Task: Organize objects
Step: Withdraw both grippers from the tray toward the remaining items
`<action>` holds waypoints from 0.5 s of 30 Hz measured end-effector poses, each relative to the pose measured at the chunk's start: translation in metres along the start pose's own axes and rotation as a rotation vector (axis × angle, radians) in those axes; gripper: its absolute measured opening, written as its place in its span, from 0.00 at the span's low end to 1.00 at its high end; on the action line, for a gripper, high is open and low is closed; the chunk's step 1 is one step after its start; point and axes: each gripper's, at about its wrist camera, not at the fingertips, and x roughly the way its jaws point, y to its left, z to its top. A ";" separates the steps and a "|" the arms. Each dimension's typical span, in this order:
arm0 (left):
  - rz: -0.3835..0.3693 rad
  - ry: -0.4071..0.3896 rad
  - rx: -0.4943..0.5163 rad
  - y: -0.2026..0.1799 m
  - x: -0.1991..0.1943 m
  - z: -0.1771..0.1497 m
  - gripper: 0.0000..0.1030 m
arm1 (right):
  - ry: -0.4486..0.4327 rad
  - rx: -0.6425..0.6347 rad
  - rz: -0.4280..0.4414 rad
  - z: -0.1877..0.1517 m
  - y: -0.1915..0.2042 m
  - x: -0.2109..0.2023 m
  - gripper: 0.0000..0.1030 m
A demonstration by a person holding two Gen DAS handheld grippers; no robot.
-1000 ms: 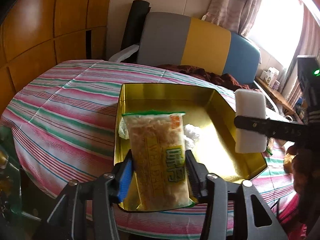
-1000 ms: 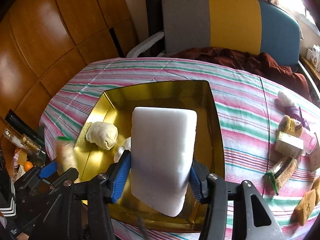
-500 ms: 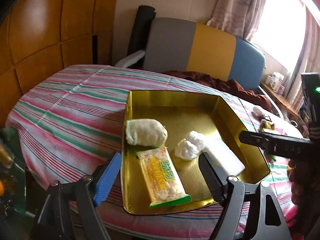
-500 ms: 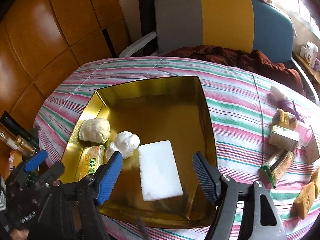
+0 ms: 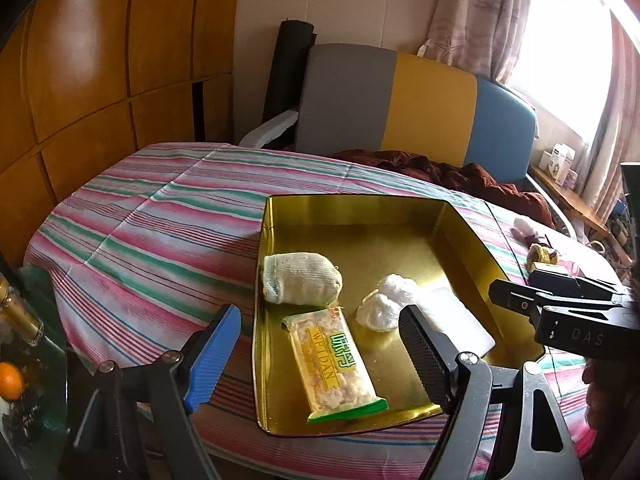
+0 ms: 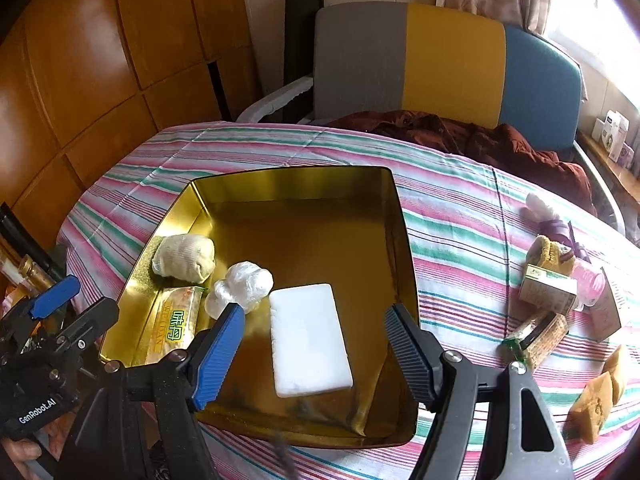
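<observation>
A table under a pink, green and white striped cloth [image 6: 460, 216] fills mid-frame. On it, centre, sits a shallow gold metal tray [image 6: 304, 184]. Inside, lower centre, lies a flat white rectangular block [image 6: 306, 340]; left of it, a yellow snack packet with green lettering [image 5: 334, 360], a cream rolled sock [image 5: 300, 284] and a crumpled white plastic wad [image 5: 384, 304]. The left gripper [image 5: 320, 354] and right gripper [image 6: 316, 354] hover spread, released, grasping nothing.
</observation>
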 end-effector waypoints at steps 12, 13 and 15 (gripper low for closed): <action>-0.036 -0.005 0.049 -0.021 -0.003 0.003 0.81 | -0.027 0.037 -0.017 -0.001 -0.014 -0.011 0.72; -0.039 -0.004 0.054 -0.023 -0.003 0.003 0.81 | -0.029 0.040 -0.020 -0.001 -0.016 -0.012 0.72; -0.046 -0.002 0.065 -0.028 -0.002 0.003 0.81 | -0.035 0.049 -0.025 -0.002 -0.020 -0.015 0.72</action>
